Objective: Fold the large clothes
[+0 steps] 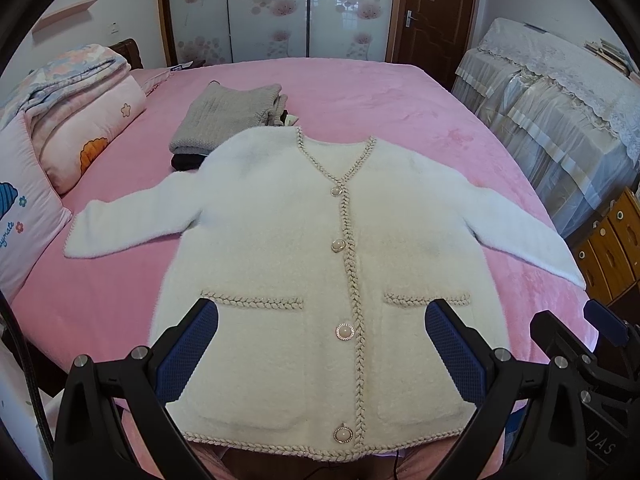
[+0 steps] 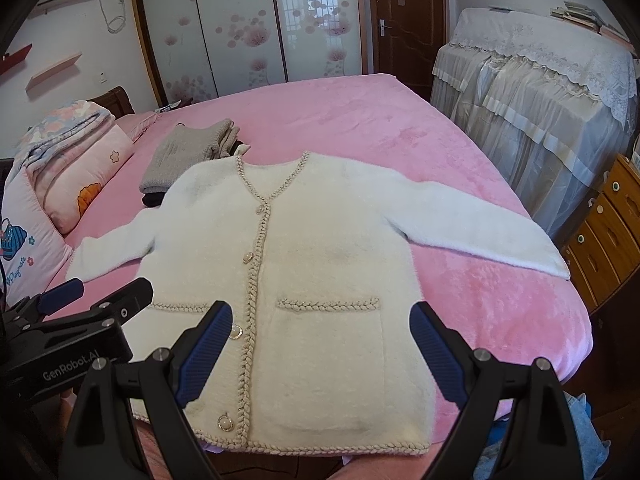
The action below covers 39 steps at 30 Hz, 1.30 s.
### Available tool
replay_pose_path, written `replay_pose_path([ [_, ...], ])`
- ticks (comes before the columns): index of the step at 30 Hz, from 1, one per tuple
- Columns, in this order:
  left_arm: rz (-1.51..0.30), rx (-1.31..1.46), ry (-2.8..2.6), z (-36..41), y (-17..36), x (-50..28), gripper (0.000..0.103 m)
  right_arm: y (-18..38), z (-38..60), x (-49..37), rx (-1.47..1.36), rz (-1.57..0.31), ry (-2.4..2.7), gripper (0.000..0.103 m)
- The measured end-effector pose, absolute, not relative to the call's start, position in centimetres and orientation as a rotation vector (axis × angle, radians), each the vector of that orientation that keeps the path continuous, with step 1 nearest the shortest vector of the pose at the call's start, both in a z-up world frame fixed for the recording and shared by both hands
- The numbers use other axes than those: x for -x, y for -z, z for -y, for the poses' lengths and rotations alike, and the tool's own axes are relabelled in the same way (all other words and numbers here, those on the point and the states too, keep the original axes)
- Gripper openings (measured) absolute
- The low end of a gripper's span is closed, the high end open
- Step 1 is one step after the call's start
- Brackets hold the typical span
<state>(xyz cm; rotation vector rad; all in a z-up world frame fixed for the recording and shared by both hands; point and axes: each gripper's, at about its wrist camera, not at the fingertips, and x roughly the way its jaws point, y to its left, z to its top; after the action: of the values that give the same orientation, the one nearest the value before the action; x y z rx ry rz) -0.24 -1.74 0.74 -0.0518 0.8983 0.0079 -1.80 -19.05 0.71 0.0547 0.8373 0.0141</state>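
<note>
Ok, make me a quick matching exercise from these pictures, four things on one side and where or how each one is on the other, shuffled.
Things:
1. cardigan
2. grey sweater
3. quilts
4. left gripper

Places or states:
A. folded, beyond the cardigan's collar
B. open, above the hem
C. stacked at the bed's left edge
D. spread flat, sleeves out, buttoned

Pairs: 1-D, 2-A, 3-C, 4-B
</note>
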Motion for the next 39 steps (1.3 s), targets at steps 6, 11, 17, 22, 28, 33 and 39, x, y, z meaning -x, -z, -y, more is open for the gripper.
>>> replay_pose_path([
  [6, -0.894, 0.062, -0.022, 1.5, -0.9, -0.2, 0.103, -1.0, 19.0, 1.7, -0.044, -0.812, -0.034, 0.091],
  [11, -0.892, 0.06, -0.033, 1.5, -0.9, -0.6, 0.103, -1.4, 18.8, 1.7, -0.033, -0.772, -0.046, 0.091],
  [17, -0.89, 0.05, -0.037, 1.9, -0.9, -0.9, 0.103, -1.7, 19.0, 1.3, -0.022, -0.727, -0.029, 0.091],
  [22, -0.885, 0.037, -0.04, 2.3, -1.0, -1.2, 0.103, -2.2, 20.1, 0.8, -0.058, -0.706, -0.046, 0.091],
  [28, -0.848, 0.01, -0.056, 3.0, -2.3, -2.3, 0.103, -2.9, 21.2, 0.0, -0.072, -0.692, -0.046, 0.091],
  [33, -0.816, 0.014, -0.049, 3.8, -3.7, -3.6, 0.103, -4.0, 22.4, -0.5, -0.079, -0.661, -0.043, 0.091],
  [39, -0.783, -0.022, 0.0, 6.6, -5.2, -5.5, 0.103, -5.4, 24.7, -1.2, -0.083, -0.621, -0.035, 0.091],
])
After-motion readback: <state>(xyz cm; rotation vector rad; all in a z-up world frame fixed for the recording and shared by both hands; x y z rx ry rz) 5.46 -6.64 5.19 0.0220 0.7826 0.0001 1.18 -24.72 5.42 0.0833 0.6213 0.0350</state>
